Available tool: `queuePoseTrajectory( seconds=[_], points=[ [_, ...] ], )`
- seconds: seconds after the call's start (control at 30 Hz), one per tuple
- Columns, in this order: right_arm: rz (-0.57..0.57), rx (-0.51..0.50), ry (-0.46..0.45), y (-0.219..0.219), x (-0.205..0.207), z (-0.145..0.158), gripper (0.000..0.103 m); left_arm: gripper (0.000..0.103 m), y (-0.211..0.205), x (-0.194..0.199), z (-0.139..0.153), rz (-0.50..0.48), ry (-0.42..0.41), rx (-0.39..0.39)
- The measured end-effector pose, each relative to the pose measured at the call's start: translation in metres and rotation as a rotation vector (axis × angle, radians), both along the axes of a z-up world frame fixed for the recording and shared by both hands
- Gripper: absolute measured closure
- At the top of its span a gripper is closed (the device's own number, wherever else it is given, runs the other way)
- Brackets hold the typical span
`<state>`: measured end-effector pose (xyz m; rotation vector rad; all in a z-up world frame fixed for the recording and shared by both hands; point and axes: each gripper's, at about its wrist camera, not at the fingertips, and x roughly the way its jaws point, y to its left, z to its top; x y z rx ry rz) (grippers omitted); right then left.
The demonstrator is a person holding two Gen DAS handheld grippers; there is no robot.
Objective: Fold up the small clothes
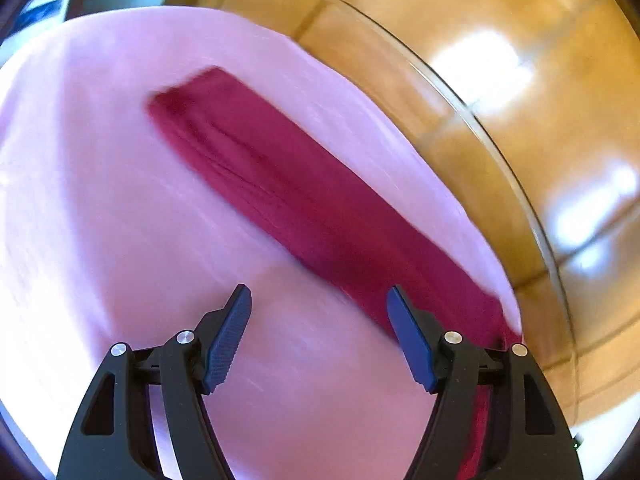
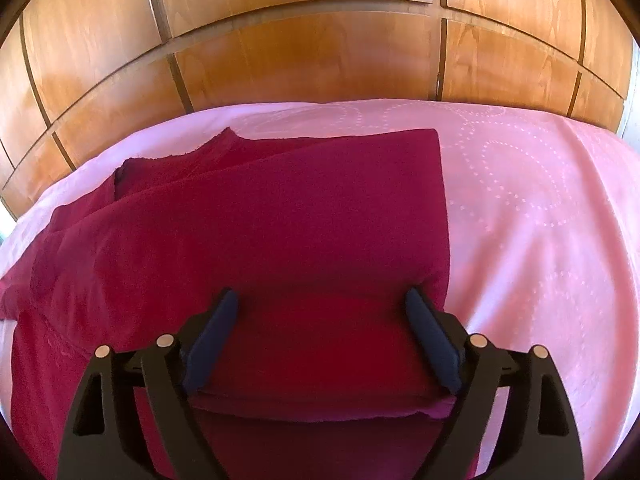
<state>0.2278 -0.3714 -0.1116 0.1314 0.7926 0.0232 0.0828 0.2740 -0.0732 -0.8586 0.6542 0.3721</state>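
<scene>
A dark red garment (image 2: 280,232) lies spread on a pink bedspread (image 2: 540,208), folded over itself with a straight fold edge on its right. My right gripper (image 2: 322,300) hovers over the near folded part, jaws wide apart, and the cloth lies flat under them without being pinched. In the left wrist view the same red garment (image 1: 288,188) shows blurred as a long strip running from upper left to lower right. My left gripper (image 1: 318,296) stands open over the pink bedspread (image 1: 100,200), with the garment passing under its right finger (image 1: 408,332) and nothing held.
Glossy wooden wardrobe panels (image 2: 300,48) rise behind the bed. In the left wrist view the bed's edge (image 1: 472,168) falls away to the right toward the blurred wooden panels (image 1: 500,60). Bare bedspread spreads to the right of the garment.
</scene>
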Motion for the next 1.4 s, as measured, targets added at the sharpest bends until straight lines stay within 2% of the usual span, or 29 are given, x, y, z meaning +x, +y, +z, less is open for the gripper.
queuePoseTrajectory(
  seconds=[0.2, 0.3, 0.37, 0.4, 0.43, 0.47, 0.5, 0.53, 0.6, 0.73, 0.77, 0.83, 0.9, 1.07, 1.1, 1.13, 1.17, 1.2, 1.3, 1.4],
  points=[
    [-0.001, -0.018, 0.001, 0.001, -0.001, 0.0, 0.014, 0.035, 0.068, 0.01, -0.005, 0.133, 0.052, -0.038],
    [-0.002, -0.029, 0.004, 0.004, 0.001, 0.0, 0.014, 0.039, 0.079, 0.028, -0.007, 0.173, 0.078, -0.028],
    [-0.002, -0.033, 0.006, 0.005, 0.001, 0.0, 0.014, 0.046, 0.082, 0.043, -0.005, 0.19, 0.109, 0.016],
    [-0.001, -0.035, 0.006, 0.005, 0.002, 0.0, 0.014, 0.057, 0.083, 0.049, -0.007, 0.189, 0.12, 0.034],
    [-0.001, -0.036, 0.006, 0.006, 0.002, 0.0, 0.014, 0.082, 0.082, 0.058, -0.008, 0.174, 0.141, 0.061],
    [-0.001, -0.036, 0.007, 0.006, 0.003, 0.0, 0.014, 0.094, 0.083, 0.063, -0.009, 0.163, 0.159, 0.07],
    [-0.001, -0.04, 0.008, 0.007, 0.003, -0.001, 0.014, 0.095, 0.083, 0.066, -0.009, 0.148, 0.158, 0.063],
    [-0.001, -0.043, 0.009, 0.008, 0.004, -0.001, 0.013, 0.095, 0.088, 0.064, -0.005, 0.138, 0.149, 0.074],
    [0.0, -0.045, 0.009, 0.008, 0.004, -0.001, 0.013, 0.095, 0.071, 0.072, 0.011, 0.091, 0.116, 0.136],
    [-0.001, -0.046, 0.009, 0.009, 0.005, -0.001, 0.013, 0.095, 0.012, 0.085, 0.046, -0.058, 0.007, 0.226],
    [-0.001, -0.045, 0.009, 0.008, 0.004, -0.001, 0.013, 0.095, -0.012, 0.09, 0.056, -0.122, -0.033, 0.239],
    [0.0, -0.043, 0.008, 0.009, 0.005, -0.002, 0.013, 0.095, -0.047, 0.098, 0.067, -0.205, -0.074, 0.252],
    [0.0, -0.042, 0.007, 0.009, 0.005, -0.002, 0.013, 0.095, -0.094, 0.105, 0.074, -0.323, -0.132, 0.228],
    [0.002, -0.033, 0.005, 0.008, 0.005, -0.003, 0.013, 0.094, -0.206, 0.117, 0.07, -0.575, -0.165, 0.242],
    [0.002, -0.03, 0.004, 0.008, 0.005, -0.003, 0.013, 0.085, -0.233, 0.116, 0.063, -0.634, -0.146, 0.272],
    [0.002, -0.027, 0.003, 0.007, 0.005, -0.003, 0.013, 0.065, -0.244, 0.116, 0.058, -0.669, -0.136, 0.275],
    [0.002, -0.024, 0.001, 0.007, 0.005, -0.003, 0.013, 0.054, -0.257, 0.113, 0.052, -0.707, -0.121, 0.272],
    [0.002, -0.021, 0.0, 0.006, 0.005, -0.004, 0.013, 0.038, -0.268, 0.108, 0.045, -0.718, -0.111, 0.287],
    [0.003, -0.008, -0.002, 0.004, 0.004, -0.003, 0.013, 0.037, -0.283, 0.081, 0.033, -0.768, -0.094, 0.345],
    [0.004, -0.008, 0.0, 0.004, 0.004, -0.002, 0.013, 0.037, -0.285, 0.046, 0.022, -0.766, -0.086, 0.419]
  ],
)
